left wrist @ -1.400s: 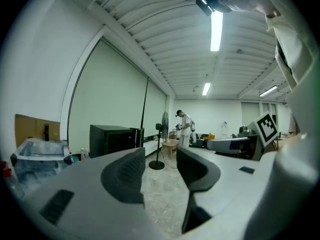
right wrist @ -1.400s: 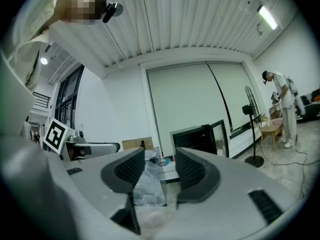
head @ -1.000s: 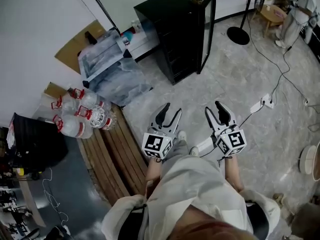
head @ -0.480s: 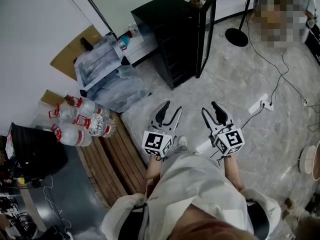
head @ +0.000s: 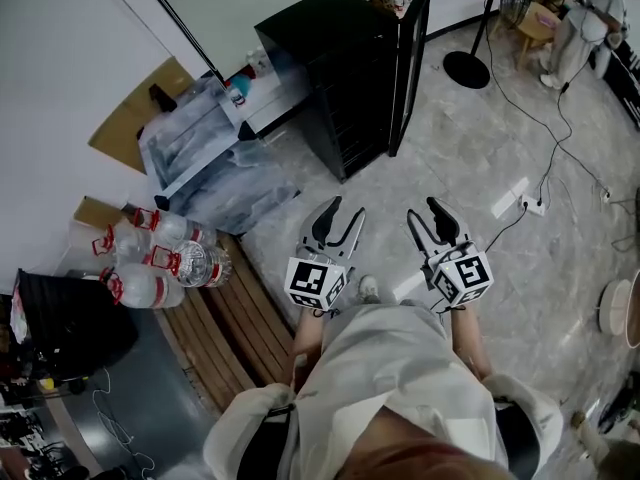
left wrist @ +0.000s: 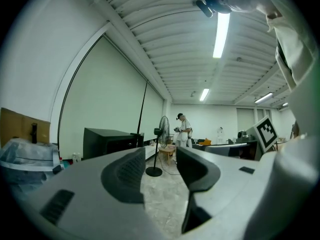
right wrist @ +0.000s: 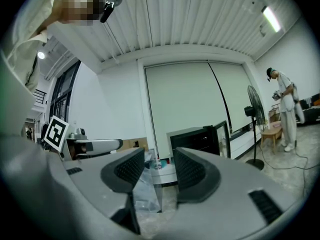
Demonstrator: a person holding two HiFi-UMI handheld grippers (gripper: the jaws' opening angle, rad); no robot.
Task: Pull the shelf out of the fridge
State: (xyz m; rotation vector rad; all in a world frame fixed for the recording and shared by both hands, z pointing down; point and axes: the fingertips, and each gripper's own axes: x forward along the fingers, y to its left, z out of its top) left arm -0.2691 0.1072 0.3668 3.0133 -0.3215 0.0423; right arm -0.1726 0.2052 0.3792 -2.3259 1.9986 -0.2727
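The black fridge [head: 335, 73] stood against the wall at the far side of the floor, its glass door [head: 408, 63] swung open to the right. Its front was too dark for you to make out the shelf inside. It was well apart from both of your tools. You held your left gripper [head: 343, 216] and right gripper [head: 425, 213] side by side in front of your body, both pointing level toward the fridge. Each one's jaws stood partly apart and released, with only floor and room showing between them. Left of the fridge lay a plastic-wrapped bundle [head: 200, 148] with cardboard [head: 135, 118] behind it. Nearer to you on the left, water bottles [head: 160, 258] sat beside a wooden bench [head: 235, 313]. A standing fan [head: 470, 66] and a person [head: 580, 23] were off to the far right.
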